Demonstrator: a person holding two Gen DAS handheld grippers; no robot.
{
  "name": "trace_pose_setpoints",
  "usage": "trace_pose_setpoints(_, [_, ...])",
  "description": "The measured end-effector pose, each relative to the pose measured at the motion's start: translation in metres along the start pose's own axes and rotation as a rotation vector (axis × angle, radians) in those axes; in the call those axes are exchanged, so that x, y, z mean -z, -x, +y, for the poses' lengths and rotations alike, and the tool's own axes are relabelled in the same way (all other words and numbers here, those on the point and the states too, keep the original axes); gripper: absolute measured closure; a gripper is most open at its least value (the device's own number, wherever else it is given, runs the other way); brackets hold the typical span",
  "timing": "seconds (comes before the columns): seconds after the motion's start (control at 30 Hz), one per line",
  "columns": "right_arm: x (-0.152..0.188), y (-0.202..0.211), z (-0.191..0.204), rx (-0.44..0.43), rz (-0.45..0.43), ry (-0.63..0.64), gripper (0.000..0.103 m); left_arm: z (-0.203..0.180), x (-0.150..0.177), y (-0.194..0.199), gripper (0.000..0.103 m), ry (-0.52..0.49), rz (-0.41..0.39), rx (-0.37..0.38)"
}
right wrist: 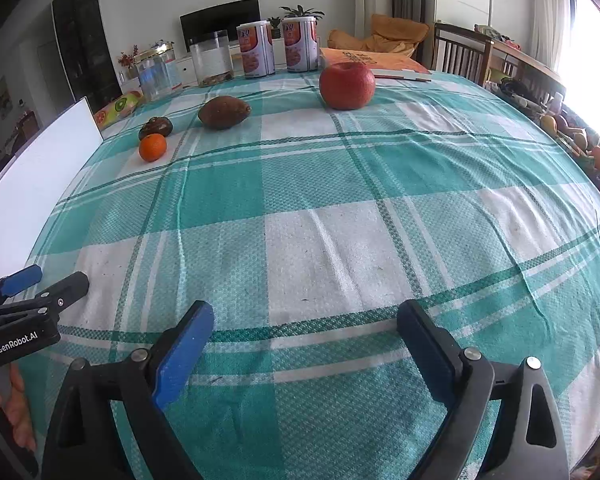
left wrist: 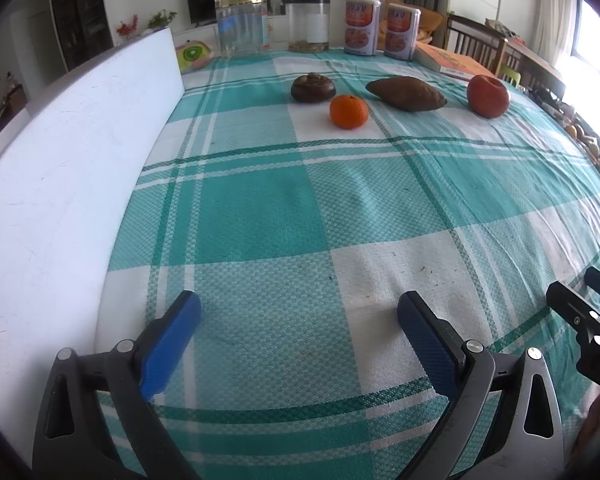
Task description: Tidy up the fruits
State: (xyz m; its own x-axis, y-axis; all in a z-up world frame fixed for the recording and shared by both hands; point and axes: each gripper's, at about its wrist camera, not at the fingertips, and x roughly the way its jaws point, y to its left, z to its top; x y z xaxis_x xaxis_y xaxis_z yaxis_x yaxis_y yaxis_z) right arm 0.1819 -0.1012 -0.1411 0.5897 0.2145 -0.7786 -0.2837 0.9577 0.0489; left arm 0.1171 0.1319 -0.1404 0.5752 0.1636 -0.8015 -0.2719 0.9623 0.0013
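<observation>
On green-checked tablecloth [right wrist: 300, 184], apple [right wrist: 347, 85], tangerine [right wrist: 152, 147]; television [right wrist: 219, 20] behind.

Colours on the table

The cloth [right wrist: 308, 184] is green and white checks; the apple [right wrist: 347, 85] is red, the small orange [right wrist: 152, 147] orange, the board [left wrist: 60, 184] white.

We see both views lit by daylight from the window [right wrist: 592, 40] at the right, which burns out to pure white there and leaves the room on the far left dim. On the tablecloth [left wrist: 300, 208] the light is even and soft; the apple [right wrist: 347, 85] and the orange [left wrist: 348, 111] cast only faint shadows, and the white board [left wrist: 60, 184] shows mild glare. We note strong fisheye bending, dark corners, and slight softness toward the rims; the centre is sharp.
</observation>
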Motion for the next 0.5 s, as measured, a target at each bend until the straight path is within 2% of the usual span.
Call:
trace_pose_setpoints(0.27, [0.000, 0.000, 0.000, 0.000, 0.000, -0.001, 0.009, 0.003, -0.004, -0.001, 0.003, 0.022, 0.021, 0.018])
trace_pose_setpoints(0.37, [0.000, 0.000, -0.001, -0.001, 0.000, -0.001, 0.009, 0.004, -0.024, -0.001, 0.004, 0.106, 0.041, 0.123])
trace_pose_setpoints(0.43, [0.000, 0.000, 0.000, -0.005, 0.000, -0.001, 0.008, 0.001, -0.044, -0.002, 0.004, 0.150, 0.030, 0.155])
trace_pose_setpoints(0.5, [0.000, 0.000, 0.001, -0.009, 0.001, -0.001, 0.008, -0.009, -0.069, -0.011, 0.004, 0.152, 0.010, 0.166])
